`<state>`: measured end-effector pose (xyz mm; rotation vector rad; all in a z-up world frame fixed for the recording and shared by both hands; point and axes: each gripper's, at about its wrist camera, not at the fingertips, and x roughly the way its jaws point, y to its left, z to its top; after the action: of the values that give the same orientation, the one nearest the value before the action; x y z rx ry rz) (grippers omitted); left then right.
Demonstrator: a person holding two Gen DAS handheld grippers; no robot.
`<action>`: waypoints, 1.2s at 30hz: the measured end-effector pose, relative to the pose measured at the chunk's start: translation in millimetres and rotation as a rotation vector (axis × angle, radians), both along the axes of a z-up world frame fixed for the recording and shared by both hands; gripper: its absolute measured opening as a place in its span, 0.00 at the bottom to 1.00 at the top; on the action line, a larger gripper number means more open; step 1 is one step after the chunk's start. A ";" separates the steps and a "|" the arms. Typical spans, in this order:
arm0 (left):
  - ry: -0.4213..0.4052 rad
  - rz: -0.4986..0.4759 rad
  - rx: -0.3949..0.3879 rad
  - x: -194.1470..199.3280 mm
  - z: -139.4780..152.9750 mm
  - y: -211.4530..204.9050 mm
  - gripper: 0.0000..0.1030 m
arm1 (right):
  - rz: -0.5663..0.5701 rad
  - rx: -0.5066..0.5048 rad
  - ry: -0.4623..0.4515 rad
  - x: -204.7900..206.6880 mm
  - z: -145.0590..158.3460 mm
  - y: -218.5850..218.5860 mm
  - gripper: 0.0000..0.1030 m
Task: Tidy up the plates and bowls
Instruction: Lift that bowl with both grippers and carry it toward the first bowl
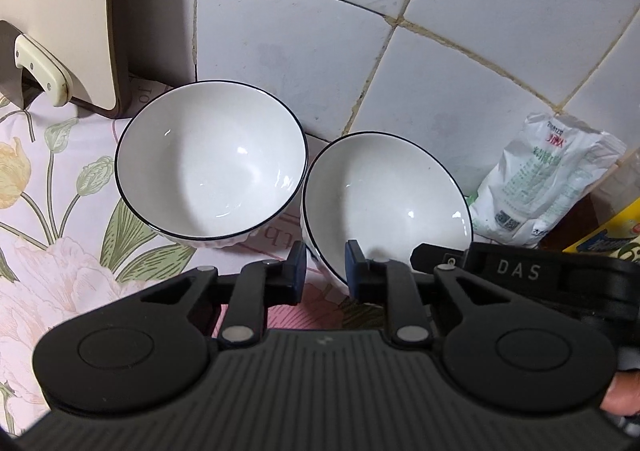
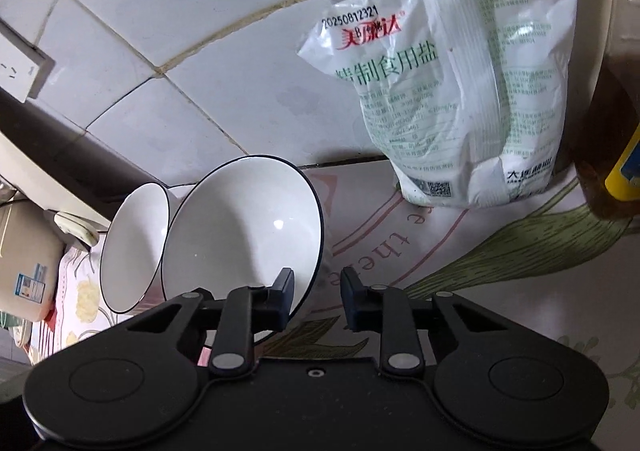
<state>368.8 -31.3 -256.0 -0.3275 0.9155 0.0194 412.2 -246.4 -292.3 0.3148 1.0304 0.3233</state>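
Observation:
Two white bowls with dark rims stand side by side on the flowered cloth against the tiled wall. The left bowl (image 1: 212, 163) (image 2: 128, 243) is free. The right bowl (image 1: 384, 203) (image 2: 244, 227) touches it and looks tipped. My left gripper (image 1: 326, 273) is shut on the right bowl's near left rim, whose wall fills the narrow gap. My right gripper (image 2: 318, 291) straddles its near right rim. One finger is inside the bowl; a strip of cloth shows before the outer one. A right gripper finger (image 1: 424, 253) shows in the left wrist view.
A white salt bag (image 2: 460, 91) (image 1: 540, 179) leans on the wall right of the bowls, with an amber oil bottle (image 2: 608, 131) beside it. A cream appliance (image 1: 60, 11) stands to the left. A wall socket (image 2: 16, 71) sits above a cream cooker (image 2: 24, 271).

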 end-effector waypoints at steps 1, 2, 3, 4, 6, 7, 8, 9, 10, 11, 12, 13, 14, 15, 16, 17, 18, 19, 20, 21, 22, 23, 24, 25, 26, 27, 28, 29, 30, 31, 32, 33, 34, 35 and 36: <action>0.004 0.000 -0.001 0.8 0.1 0.1 0.19 | -0.002 -0.003 0.000 0.8 -1.5 5.9 0.27; 0.008 0.000 -0.002 1.3 0.6 0.3 0.19 | -0.002 -0.008 0.003 0.7 -1.6 8.3 0.25; 0.012 -0.002 -0.003 1.7 1.3 0.4 0.19 | 0.001 -0.012 0.002 1.4 -1.6 11.5 0.23; 0.016 -0.006 -0.001 2.3 2.1 0.2 0.18 | 0.001 -0.025 -0.001 1.2 -0.7 15.0 0.23; 0.026 -0.013 0.002 2.1 4.5 0.2 0.17 | 0.007 -0.068 0.000 0.1 0.7 23.5 0.22; 0.033 -0.014 0.003 1.6 5.7 0.0 0.17 | 0.006 -0.080 0.003 -0.6 1.3 25.8 0.21; 0.034 -0.017 0.009 0.4 7.3 -0.6 0.17 | 0.005 -0.086 0.010 -1.4 2.0 27.6 0.21; 0.033 -0.020 0.015 -1.4 9.5 -1.6 0.17 | 0.003 -0.084 0.016 -2.8 2.9 28.8 0.21; 0.029 -0.028 0.022 -3.7 12.5 -3.1 0.17 | -0.001 -0.081 0.019 -4.3 4.1 28.4 0.21; 0.026 -0.037 0.031 -5.9 15.5 -5.1 0.17 | -0.002 -0.083 0.021 -6.4 6.2 27.7 0.21; 0.026 -0.048 0.041 -8.3 19.4 -7.2 0.17 | -0.002 -0.086 0.021 -9.1 8.7 27.0 0.21; 0.028 -0.057 0.049 -10.8 23.4 -8.8 0.17 | -0.005 -0.087 0.019 -12.4 11.7 25.9 0.21; 0.029 -0.067 0.054 -13.9 27.7 -10.1 0.17 | -0.006 -0.087 0.019 -16.0 15.0 25.1 0.21; 0.028 -0.081 0.059 -17.2 32.3 -11.5 0.17 | -0.007 -0.090 0.022 -19.6 18.2 24.1 0.22; 0.027 -0.091 0.064 -20.7 36.7 -12.6 0.17 | -0.011 -0.090 0.026 -23.2 21.8 22.4 0.22; 0.026 -0.099 0.068 -24.4 41.0 -13.3 0.17 | -0.014 -0.087 0.029 -27.0 24.8 19.7 0.22; 0.027 -0.108 0.073 -28.2 45.0 -13.9 0.17 | -0.014 -0.086 0.030 -31.5 28.7 17.4 0.22; 0.026 -0.116 0.077 -32.7 49.2 -14.8 0.16 | -0.015 -0.085 0.028 -36.6 33.4 15.6 0.22; 0.025 -0.123 0.079 -37.8 53.5 -15.2 0.16 | -0.015 -0.086 0.026 -41.3 38.0 14.7 0.22; 0.024 -0.130 0.080 -43.2 57.9 -15.4 0.16 | -0.016 -0.087 0.026 -46.3 42.4 14.6 0.22; 0.021 -0.136 0.082 -49.7 62.6 -15.9 0.16 | -0.017 -0.089 0.026 -51.5 46.9 14.5 0.22; 0.018 -0.141 0.083 -55.2 67.3 -15.3 0.16 | -0.015 -0.091 0.024 -56.6 51.2 14.5 0.22; 0.015 -0.147 0.083 -61.5 72.6 -15.4 0.16 | -0.011 -0.092 0.021 -63.8 55.4 11.2 0.22; 0.012 -0.152 0.082 -67.7 77.4 -14.8 0.16 | -0.010 -0.094 0.019 -70.1 60.6 9.0 0.22; 0.008 -0.155 0.079 -72.5 81.9 -13.3 0.16 | -0.009 -0.096 0.018 -76.2 65.1 7.9 0.22; 0.002 -0.160 0.078 -78.4 86.4 -12.6 0.16 | -0.010 -0.098 0.015 -82.6 69.8 6.1 0.22; -0.006 -0.165 0.077 -84.9 91.0 -11.9 0.16 | -0.011 -0.101 0.010 -91.4 73.7 4.8 0.22; -0.013 -0.169 0.076 -91.1 95.3 -11.7 0.16 | -0.012 -0.103 0.005 -97.8 77.5 4.4 0.22; -0.018 -0.173 0.073 -96.7 99.2 -10.7 0.16 | -0.013 -0.105 0.001 -104.7 82.4 3.9 0.22; -0.023 -0.176 0.069 -103.1 103.5 -10.0 0.16 | -0.016 -0.107 -0.003 -111.8 87.2 3.9 0.22; -0.026 -0.180 0.067 -108.1 107.5 -10.8 0.16 | -0.018 -0.110 -0.006 -117.8 91.1 4.0 0.22; -0.027 -0.187 0.065 -113.7 111.8 -11.7 0.16 | -0.019 -0.116 -0.009 -124.4 95.0 3.8 0.22; -0.026 -0.199 0.070 -118.9 116.3 -13.0 0.16 | -0.014 -0.127 -0.011 -131.3 98.6 4.8 0.22; -0.025 -0.212 0.075 -124.8 120.4 -15.1 0.17 | -0.002 -0.142 -0.016 -138.8 101.8 5.9 0.22; -0.027 -0.218 0.079 -131.3 124.2 -17.1 0.17 | 0.001 -0.149 -0.019 -146.2 104.5 5.7 0.22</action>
<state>237.5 -48.4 -131.9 -0.1532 0.9173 -0.1487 266.0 -240.7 -187.8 0.1765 1.0299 0.2485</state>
